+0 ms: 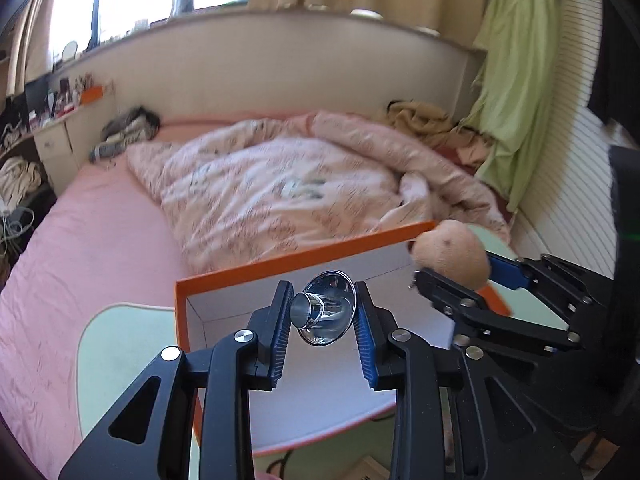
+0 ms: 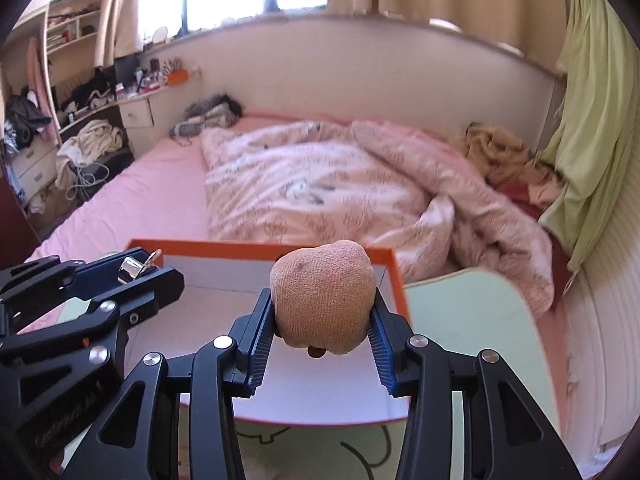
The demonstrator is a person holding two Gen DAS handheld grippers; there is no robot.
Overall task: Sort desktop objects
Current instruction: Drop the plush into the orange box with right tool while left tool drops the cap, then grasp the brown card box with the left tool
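My left gripper (image 1: 322,314) is shut on a shiny chrome cup-shaped metal piece (image 1: 326,312), held above the orange-rimmed white box (image 1: 280,266). My right gripper (image 2: 324,318) is shut on a peach knitted plush ball (image 2: 324,296), held over the same box (image 2: 256,246) near its right side. In the left wrist view the right gripper (image 1: 456,272) with the plush ball (image 1: 450,250) sits at the right. In the right wrist view the left gripper (image 2: 140,266) with the metal piece (image 2: 134,266) sits at the left.
The box rests on a pale green table (image 2: 472,316) with a drawn figure. Behind lies a pink bed (image 2: 160,192) with a rumpled floral duvet (image 2: 320,184). A green cloth (image 2: 592,120) hangs at the right. A cluttered desk and shelves (image 2: 80,92) stand far left.
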